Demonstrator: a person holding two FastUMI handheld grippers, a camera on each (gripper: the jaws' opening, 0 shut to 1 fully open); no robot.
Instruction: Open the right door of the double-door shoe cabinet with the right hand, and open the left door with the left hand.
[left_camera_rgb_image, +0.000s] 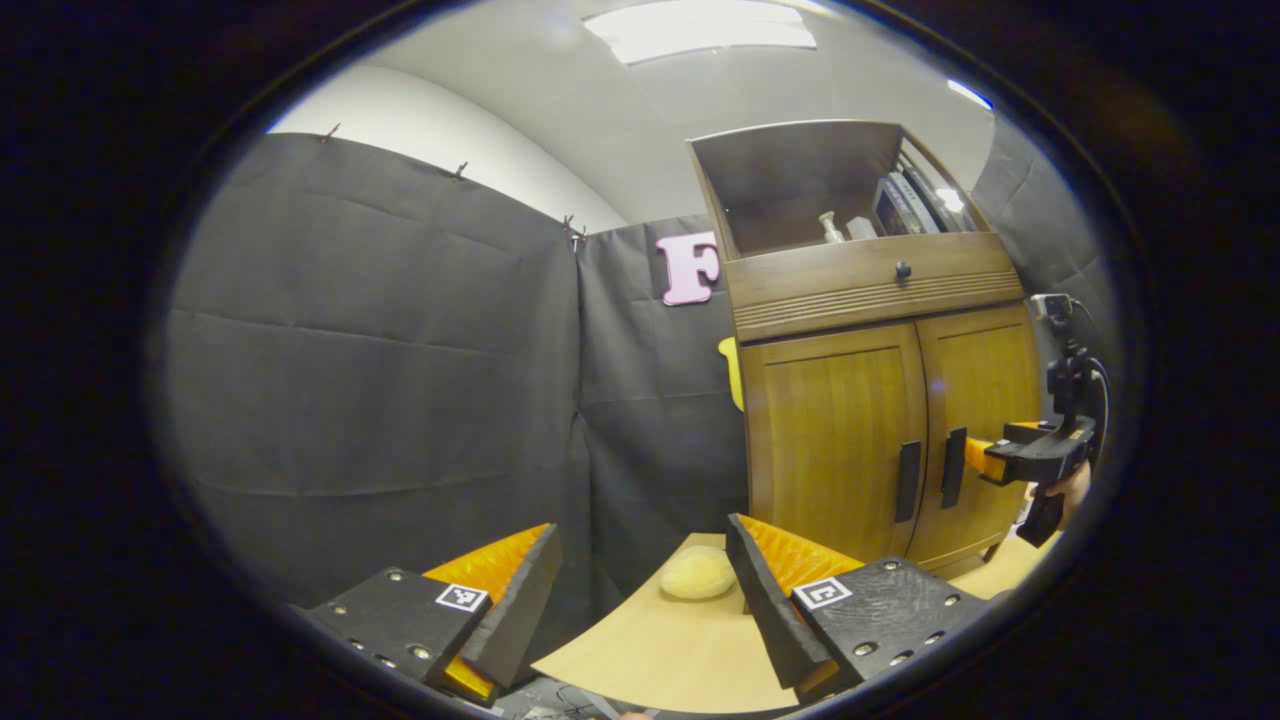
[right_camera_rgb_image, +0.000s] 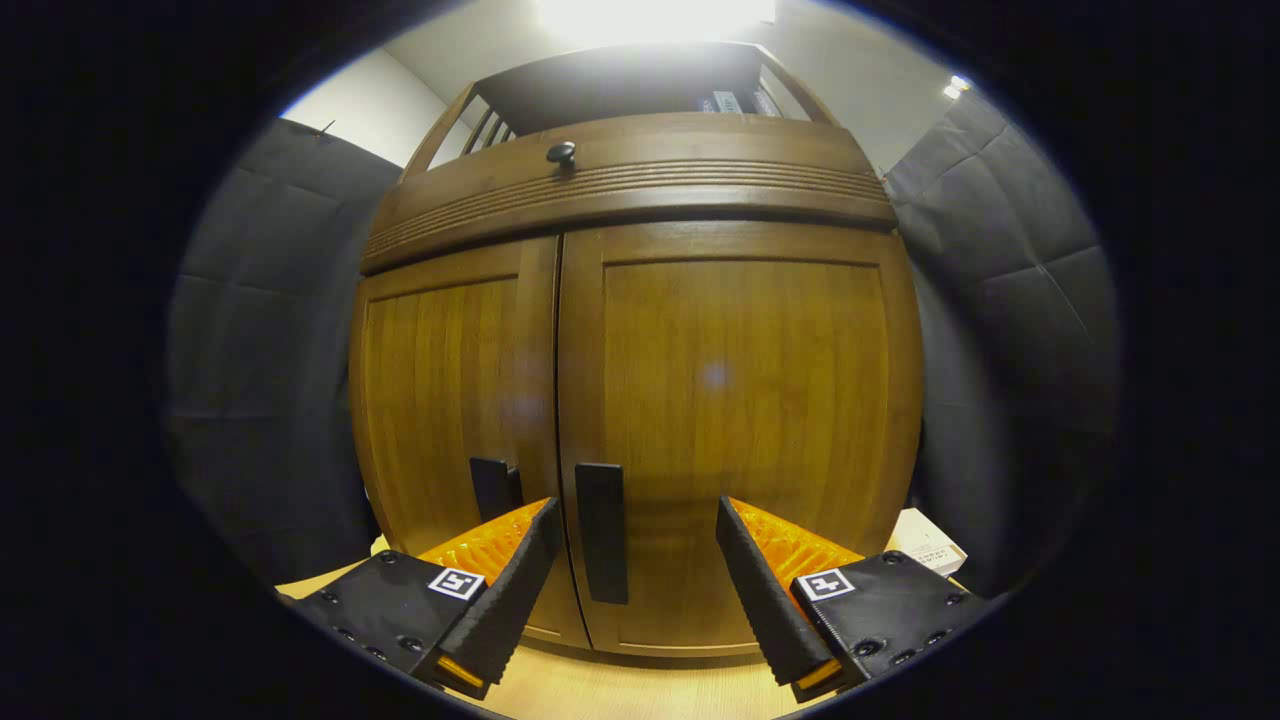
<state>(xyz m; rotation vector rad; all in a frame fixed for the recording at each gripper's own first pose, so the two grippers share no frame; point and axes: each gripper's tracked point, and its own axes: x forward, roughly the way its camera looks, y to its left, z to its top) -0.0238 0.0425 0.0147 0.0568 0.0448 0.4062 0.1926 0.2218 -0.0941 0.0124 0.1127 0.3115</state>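
Note:
The wooden shoe cabinet (left_camera_rgb_image: 880, 290) stands on the table at the right of the left gripper view, both doors closed. Its left door (left_camera_rgb_image: 830, 440) and right door (left_camera_rgb_image: 985, 400) each carry a dark vertical handle by the centre seam. My left gripper (left_camera_rgb_image: 642, 525) is open, well back from the cabinet and to its left. In the right gripper view the right door (right_camera_rgb_image: 740, 400) is close ahead, and my right gripper (right_camera_rgb_image: 635, 505) is open around its handle (right_camera_rgb_image: 601, 532) without touching it. The left door's handle (right_camera_rgb_image: 492, 488) sits beyond the left finger. The right gripper (left_camera_rgb_image: 985, 458) also shows at the right handle.
A pale yellow soft lump (left_camera_rgb_image: 698, 573) lies on the light wooden table (left_camera_rgb_image: 660, 650) before the cabinet's left corner. A drawer with a round knob (left_camera_rgb_image: 903, 270) and an open shelf with books (left_camera_rgb_image: 905, 205) top the cabinet. A white box (right_camera_rgb_image: 930, 548) lies beside its right side.

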